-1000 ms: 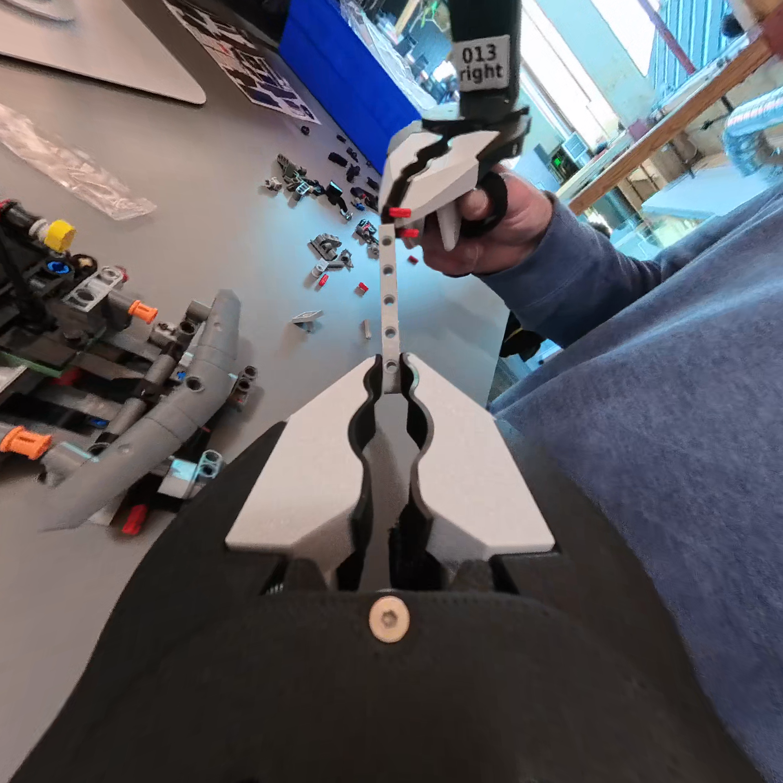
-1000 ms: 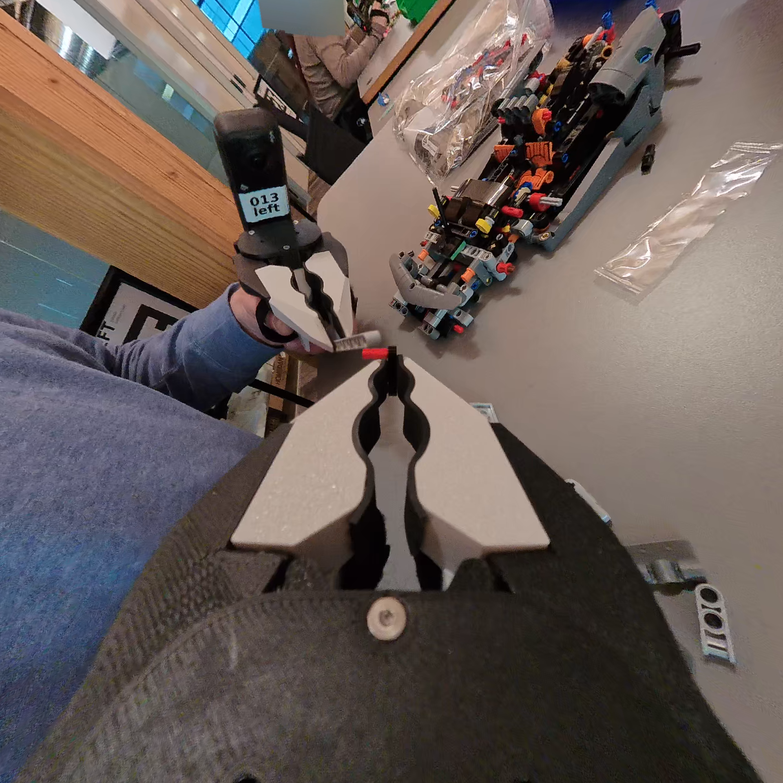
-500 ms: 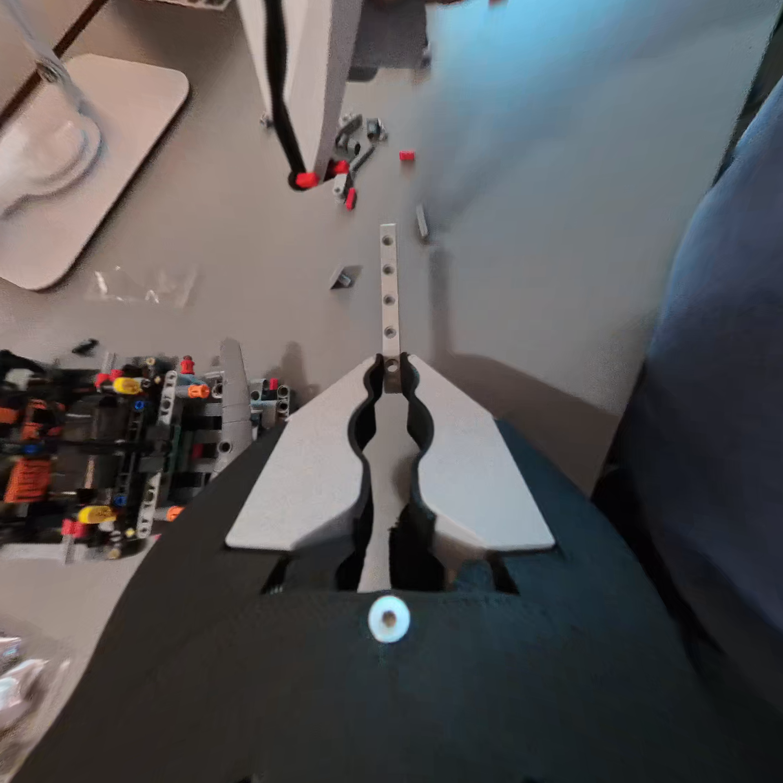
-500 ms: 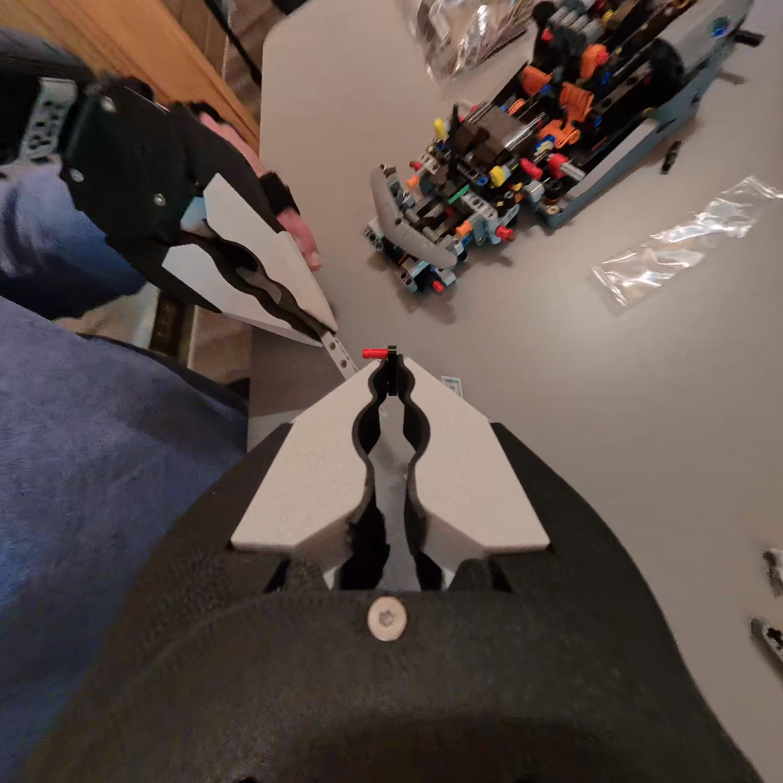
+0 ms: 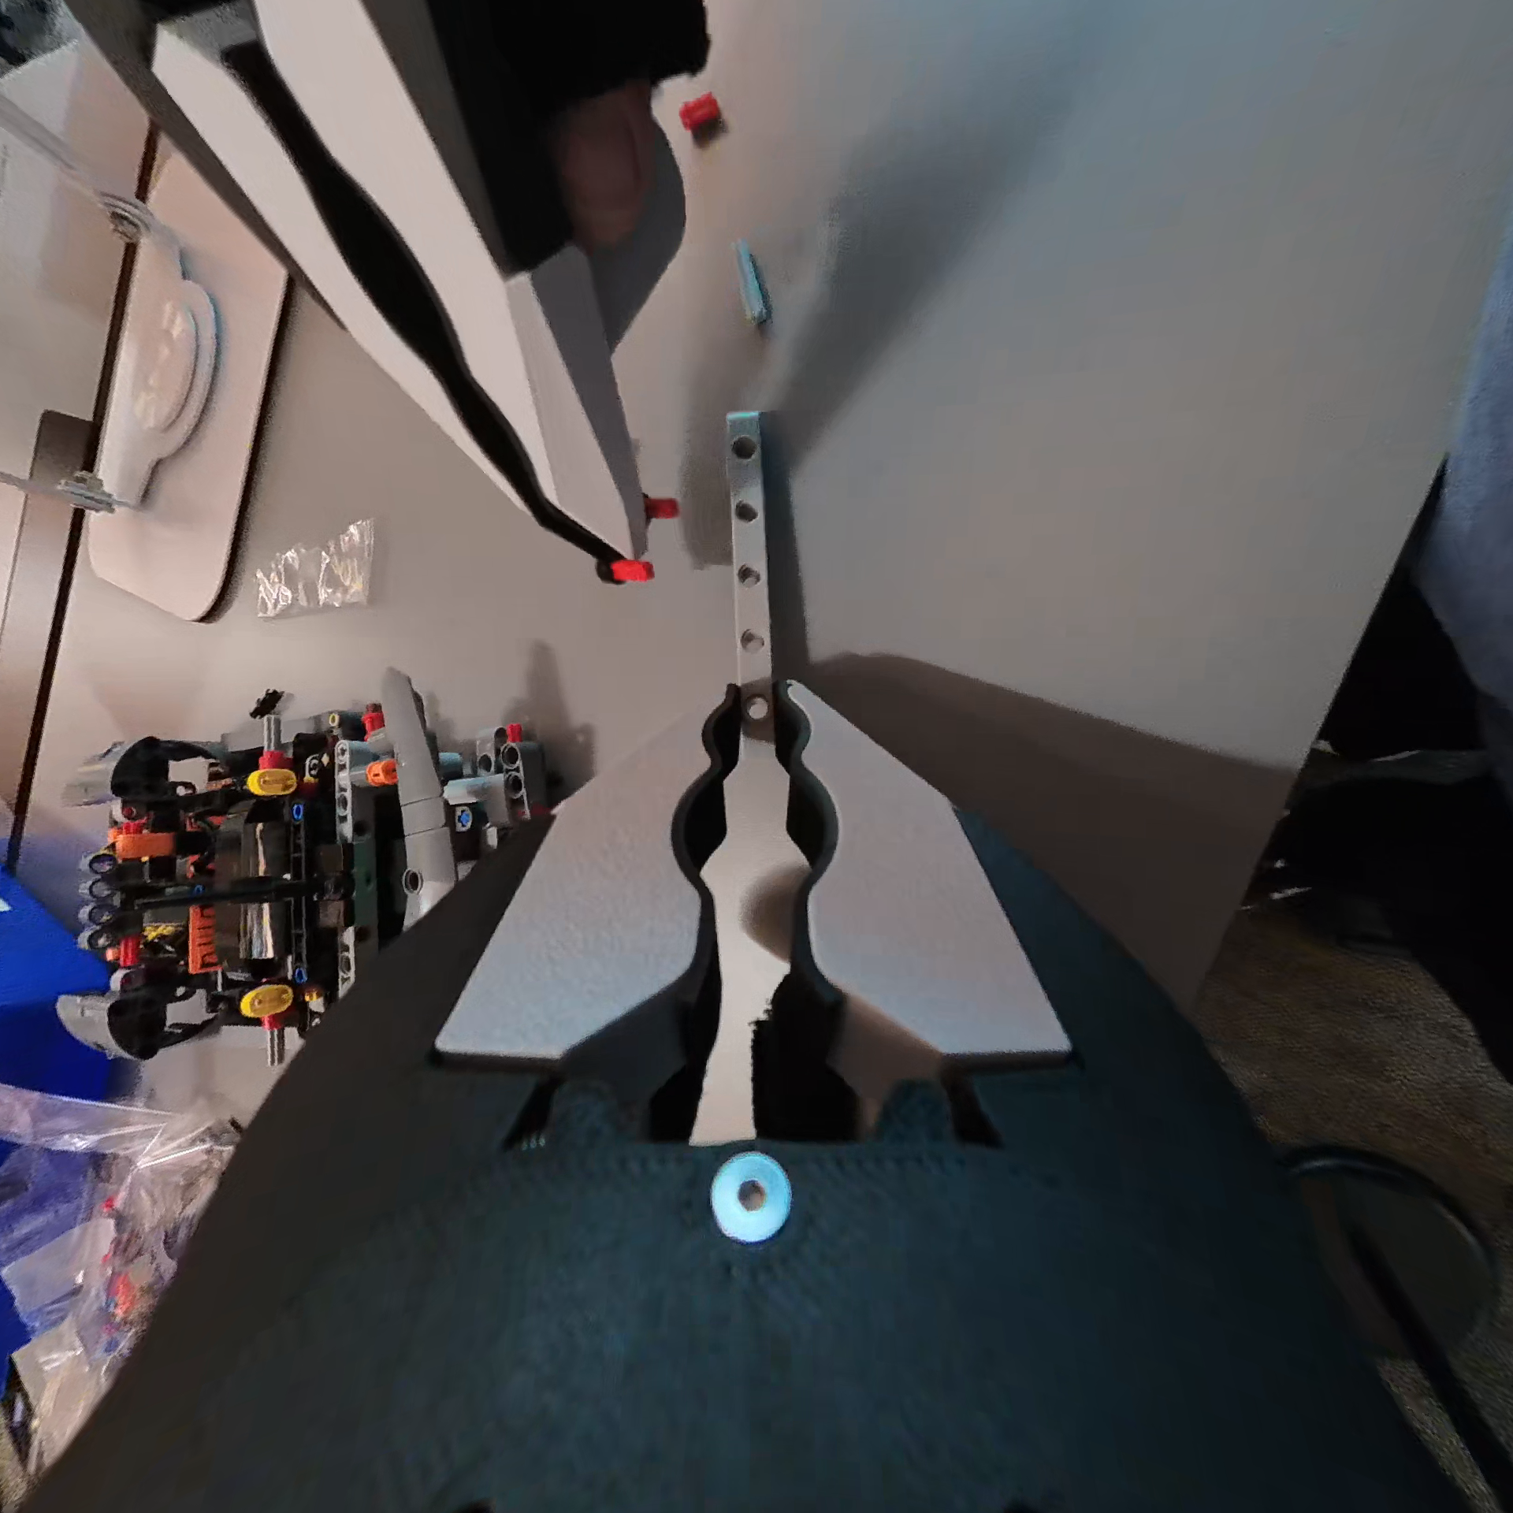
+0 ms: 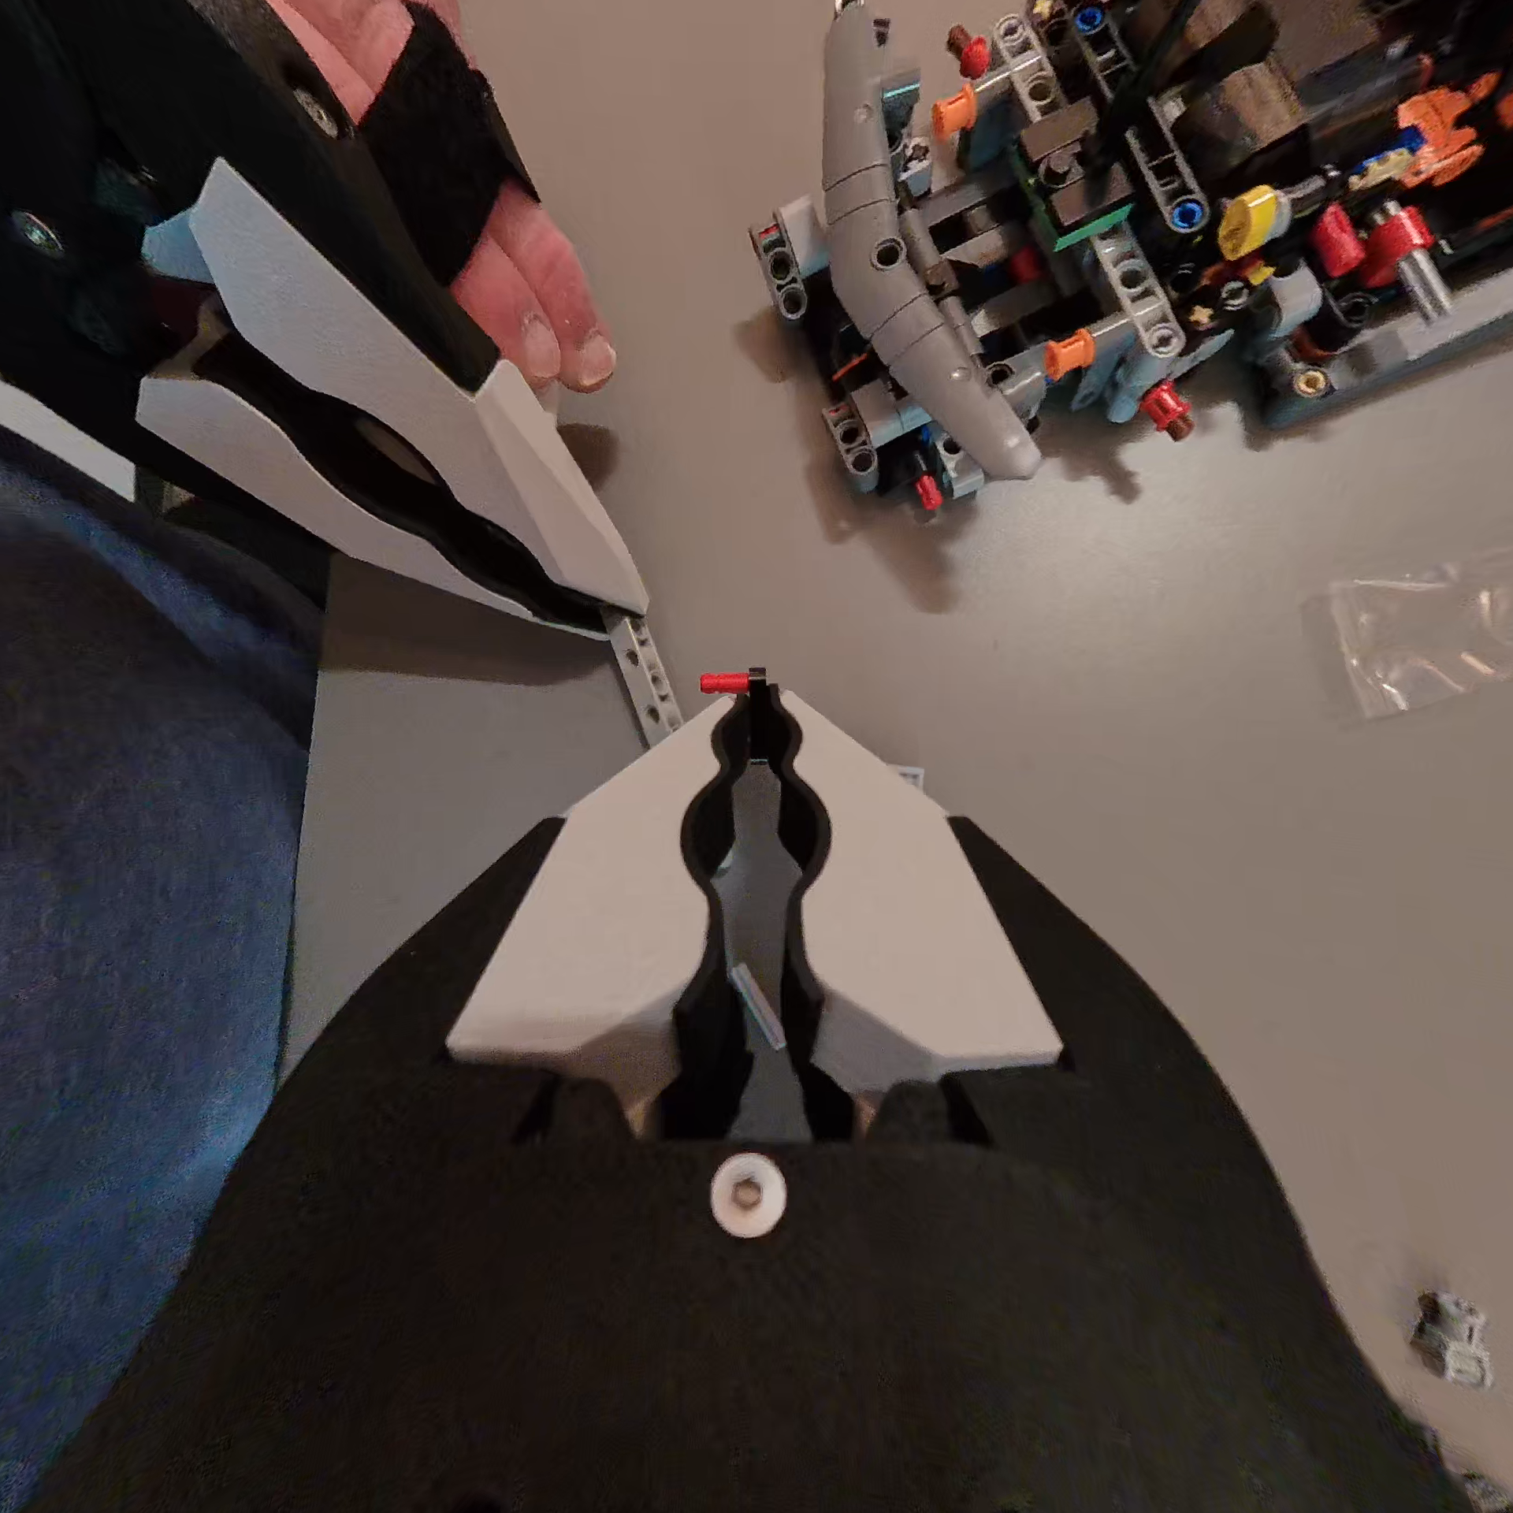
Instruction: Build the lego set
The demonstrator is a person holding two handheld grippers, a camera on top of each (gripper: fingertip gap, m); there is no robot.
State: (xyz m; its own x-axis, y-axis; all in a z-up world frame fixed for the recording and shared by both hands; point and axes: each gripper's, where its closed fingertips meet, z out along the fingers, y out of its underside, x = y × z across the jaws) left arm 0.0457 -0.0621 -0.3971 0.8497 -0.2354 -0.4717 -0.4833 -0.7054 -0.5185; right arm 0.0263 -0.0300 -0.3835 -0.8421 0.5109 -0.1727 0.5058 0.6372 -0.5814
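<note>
Grey tabletop (image 6: 1064, 737) fills both views, and the half-built lego model (image 6: 1105, 246) is the big thing on it, a dense block of black, grey, orange, red and yellow pieces with a curved grey panel along its near edge. Out past the model from the grippers there's a crumpled clear plastic bag (image 6: 1416, 630) lying flat. On the model's other side, a pile of bagged parts (image 5: 74, 1228) sits in front of a blue box (image 5: 41, 982).

Both grippers hang above the table, off the model's panel side, tips close together but not touching. Left gripper (image 5: 757, 696) is clamped tight on one end of a long light grey beam with holes (image 5: 751, 557), which sticks straight out past its tips. Right gripper (image 6: 757, 704) is pinched shut on a small black piece with a red pin (image 6: 724, 682) poking sideways toward the beam, just beside it. A loose red piece (image 5: 698, 110) and a little grey axle (image 5: 751, 278) lie farther from the model than the beam.
</note>
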